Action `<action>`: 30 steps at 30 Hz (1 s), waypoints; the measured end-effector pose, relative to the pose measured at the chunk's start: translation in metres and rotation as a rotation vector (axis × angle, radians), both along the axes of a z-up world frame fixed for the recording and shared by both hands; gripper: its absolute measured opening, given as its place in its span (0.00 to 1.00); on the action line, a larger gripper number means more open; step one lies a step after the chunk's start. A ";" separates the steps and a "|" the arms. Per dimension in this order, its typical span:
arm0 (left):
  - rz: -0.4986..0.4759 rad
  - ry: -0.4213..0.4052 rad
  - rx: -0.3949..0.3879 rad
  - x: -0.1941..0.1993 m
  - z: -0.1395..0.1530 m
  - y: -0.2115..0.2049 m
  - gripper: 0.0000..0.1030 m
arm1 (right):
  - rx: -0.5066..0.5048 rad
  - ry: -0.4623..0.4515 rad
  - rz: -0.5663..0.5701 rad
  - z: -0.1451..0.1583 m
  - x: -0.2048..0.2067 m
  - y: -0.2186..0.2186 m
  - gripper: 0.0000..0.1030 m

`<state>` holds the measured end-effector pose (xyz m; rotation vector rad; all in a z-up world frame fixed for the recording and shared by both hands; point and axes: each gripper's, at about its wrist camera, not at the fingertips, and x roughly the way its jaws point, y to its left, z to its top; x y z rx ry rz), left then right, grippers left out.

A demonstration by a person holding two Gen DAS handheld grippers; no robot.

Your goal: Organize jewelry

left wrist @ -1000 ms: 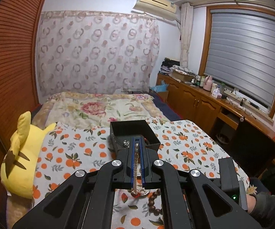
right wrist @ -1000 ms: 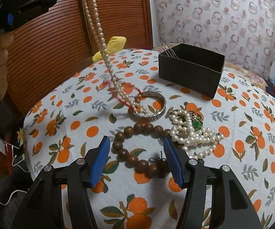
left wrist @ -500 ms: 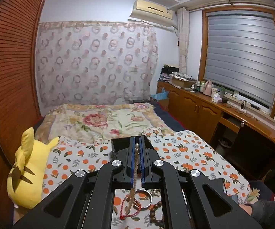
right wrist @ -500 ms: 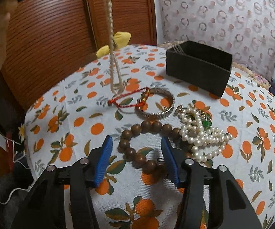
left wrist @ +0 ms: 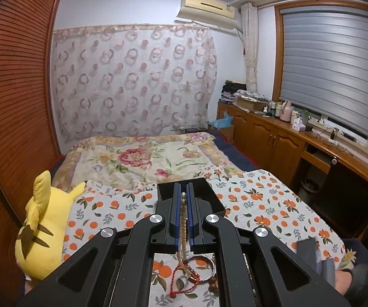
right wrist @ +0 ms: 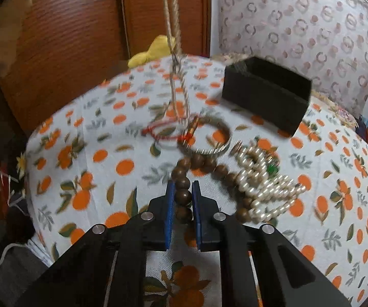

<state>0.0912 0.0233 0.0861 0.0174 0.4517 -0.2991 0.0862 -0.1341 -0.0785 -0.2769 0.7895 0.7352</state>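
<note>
My left gripper [left wrist: 183,192] is shut on a long pearl necklace [left wrist: 182,227] and holds it high; the strand hangs down in the right wrist view [right wrist: 175,38], its low end near the red cord bracelet [right wrist: 163,130]. My right gripper [right wrist: 183,188] is shut on the brown wooden bead bracelet [right wrist: 184,179] on the orange-print cloth. A silver bangle [right wrist: 209,138] and a heap of pearl jewelry [right wrist: 265,181] with a green stone lie beside it. The black box [right wrist: 265,99] stands behind them and shows past my left gripper [left wrist: 209,192].
A yellow plush toy [left wrist: 40,230] lies at the table's left edge. A louvred wooden door [right wrist: 68,38] stands left. A bed [left wrist: 145,158] lies behind the table, and wooden cabinets [left wrist: 286,143] line the right wall.
My left gripper has risen, lifting the pearl necklace almost off the cloth. My right gripper has moved forward and closed on the wooden bead bracelet.
</note>
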 end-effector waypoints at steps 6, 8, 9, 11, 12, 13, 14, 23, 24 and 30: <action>0.002 -0.003 -0.002 0.004 -0.001 -0.001 0.04 | 0.045 -0.069 -0.032 0.035 0.010 -0.012 0.15; 0.004 -0.008 -0.002 0.008 0.001 -0.002 0.04 | 0.055 -0.090 -0.043 0.046 0.014 -0.015 0.15; 0.004 -0.010 -0.003 0.010 0.001 -0.002 0.04 | 0.057 -0.099 -0.047 0.050 0.017 -0.016 0.15; 0.002 -0.014 -0.005 0.014 0.005 -0.004 0.04 | 0.065 -0.117 -0.057 0.060 0.023 -0.020 0.14; 0.001 -0.017 -0.005 0.017 0.007 -0.005 0.04 | 0.071 -0.129 -0.063 0.066 0.026 -0.021 0.15; 0.000 -0.019 -0.004 0.019 0.009 -0.006 0.04 | 0.074 -0.138 -0.067 0.070 0.029 -0.023 0.15; -0.001 -0.024 -0.001 0.023 0.012 -0.008 0.04 | 0.080 -0.148 -0.070 0.075 0.032 -0.024 0.15; 0.001 -0.038 0.012 0.054 0.027 -0.018 0.04 | 0.109 -0.245 -0.103 0.121 0.064 -0.031 0.15; 0.001 -0.039 0.014 0.053 0.027 -0.018 0.04 | 0.112 -0.252 -0.108 0.125 0.069 -0.032 0.15; 0.004 -0.020 0.014 0.081 0.030 -0.025 0.04 | 0.121 -0.267 -0.139 0.138 0.099 -0.035 0.15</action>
